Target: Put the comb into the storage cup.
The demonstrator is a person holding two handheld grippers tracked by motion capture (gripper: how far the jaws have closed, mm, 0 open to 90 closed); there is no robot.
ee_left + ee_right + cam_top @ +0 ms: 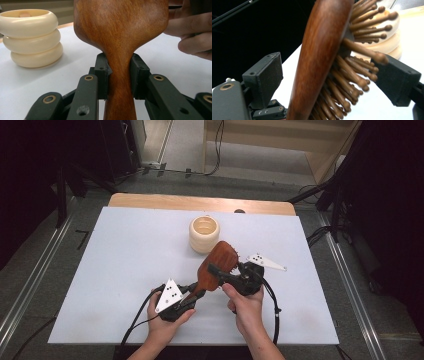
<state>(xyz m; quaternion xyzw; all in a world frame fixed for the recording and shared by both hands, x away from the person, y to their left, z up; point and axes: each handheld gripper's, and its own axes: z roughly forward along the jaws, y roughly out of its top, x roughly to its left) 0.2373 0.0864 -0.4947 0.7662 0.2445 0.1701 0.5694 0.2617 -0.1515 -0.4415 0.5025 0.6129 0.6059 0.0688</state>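
At the frame's centre the left gripper (199, 292) clamps the wooden hairbrush (216, 265) by its neck above the surface (125, 265), while the right gripper (227, 272) straddles its head, open, not yet gripping, so the handover remains unfinished.

I see a tabletop (125, 270) covered by a white sheet, with a strip of bare wood (200, 201) showing along its far edge. A cream ribbed pot (204, 234) stands directly on the sheet, toward the far edge, roughly midway across.
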